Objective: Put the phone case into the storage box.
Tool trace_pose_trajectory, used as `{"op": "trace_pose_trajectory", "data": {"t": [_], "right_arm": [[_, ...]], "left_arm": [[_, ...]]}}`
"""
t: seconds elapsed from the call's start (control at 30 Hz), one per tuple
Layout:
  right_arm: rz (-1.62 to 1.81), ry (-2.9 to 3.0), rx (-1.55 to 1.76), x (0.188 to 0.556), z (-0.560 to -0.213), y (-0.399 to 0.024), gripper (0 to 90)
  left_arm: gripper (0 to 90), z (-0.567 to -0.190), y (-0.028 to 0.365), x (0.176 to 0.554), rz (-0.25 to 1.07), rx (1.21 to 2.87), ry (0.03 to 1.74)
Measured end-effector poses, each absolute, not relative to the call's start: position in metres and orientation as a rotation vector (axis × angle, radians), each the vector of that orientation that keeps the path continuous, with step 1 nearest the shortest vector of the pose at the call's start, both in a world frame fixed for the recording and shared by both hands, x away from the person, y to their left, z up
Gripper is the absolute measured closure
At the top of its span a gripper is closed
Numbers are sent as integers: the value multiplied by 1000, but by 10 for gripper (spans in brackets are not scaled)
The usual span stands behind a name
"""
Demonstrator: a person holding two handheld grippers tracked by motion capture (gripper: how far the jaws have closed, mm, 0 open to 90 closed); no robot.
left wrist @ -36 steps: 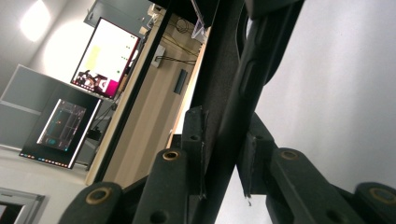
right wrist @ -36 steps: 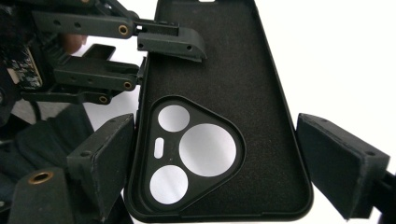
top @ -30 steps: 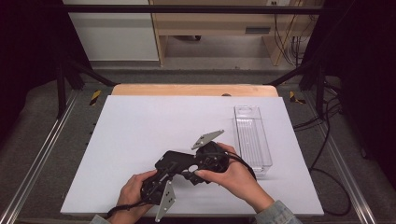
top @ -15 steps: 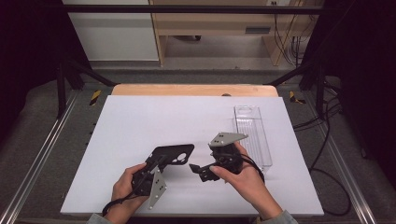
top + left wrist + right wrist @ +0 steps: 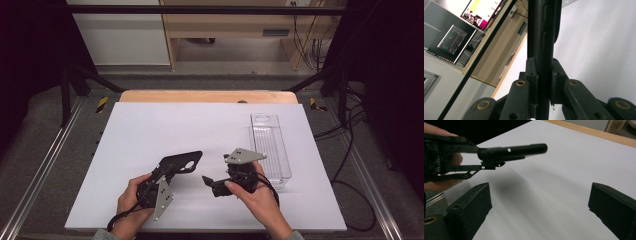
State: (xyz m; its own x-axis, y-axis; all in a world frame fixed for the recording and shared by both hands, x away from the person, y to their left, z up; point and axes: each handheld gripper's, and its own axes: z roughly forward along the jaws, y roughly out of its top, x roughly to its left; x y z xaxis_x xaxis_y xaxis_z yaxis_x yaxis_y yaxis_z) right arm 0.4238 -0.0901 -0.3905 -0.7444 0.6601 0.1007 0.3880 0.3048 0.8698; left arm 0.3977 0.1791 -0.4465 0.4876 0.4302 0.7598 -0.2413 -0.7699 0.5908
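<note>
Since the earlier frames, the phone case [image 5: 179, 163] has gone from between both grippers to the left gripper [image 5: 161, 176] alone, and the two hands have drawn apart. Black and thin, the case sticks out up and to the right from the left gripper, held above the white table [image 5: 150, 130] near its front edge. In the left gripper view its edge, with two side buttons, runs up between the jaws, which are clenched on it at one end [image 5: 544, 75]. The right gripper [image 5: 214, 184] sits just right of the case, apart from it; its jaws have just been opening and now stand wide with nothing between them. In the right gripper view the case [image 5: 514, 151] hangs ahead, level over the table. Farther right, a clear tray [image 5: 270, 145] lies lengthwise near the table's right edge.
</note>
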Motion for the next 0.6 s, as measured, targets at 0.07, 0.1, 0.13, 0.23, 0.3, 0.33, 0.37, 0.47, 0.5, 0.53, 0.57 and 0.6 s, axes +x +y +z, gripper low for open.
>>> {"op": "trace_pose_trajectory", "data": {"t": [0.07,0.1,0.13,0.23,0.3,0.33,0.37,0.47,0.5,0.53,0.57,0.6], "right_arm": [[1411,2286,948,422,-396,-90,49],[1407,2277,949,422,-398,-90,51],[1413,2275,955,422,-402,-91,53],[1426,2277,971,422,-408,-93,53],[1436,2268,983,421,-412,-94,53],[1441,2260,990,420,-414,-94,54],[1442,2256,990,420,-415,-94,54],[1438,2255,984,420,-417,-93,54],[1439,2254,981,420,-417,-93,54],[1440,2251,979,420,-417,-93,54],[1442,2245,976,419,-418,-92,54],[1443,2241,971,419,-418,-92,55]], "left_arm": [[804,-446,180,398,1313,2071,158],[803,-445,180,398,1314,2068,161],[803,-445,180,398,1314,2067,162],[803,-444,180,399,1273,2054,186],[803,-444,181,400,1246,2048,206],[803,-445,181,401,1236,2046,213],[803,-445,181,401,1224,2040,224],[803,-445,180,401,1205,2030,236],[803,-446,179,401,1193,2024,241],[803,-446,179,400,1179,2019,248],[803,-446,179,400,1169,2014,254],[803,-446,179,400,1163,2011,258]]}}
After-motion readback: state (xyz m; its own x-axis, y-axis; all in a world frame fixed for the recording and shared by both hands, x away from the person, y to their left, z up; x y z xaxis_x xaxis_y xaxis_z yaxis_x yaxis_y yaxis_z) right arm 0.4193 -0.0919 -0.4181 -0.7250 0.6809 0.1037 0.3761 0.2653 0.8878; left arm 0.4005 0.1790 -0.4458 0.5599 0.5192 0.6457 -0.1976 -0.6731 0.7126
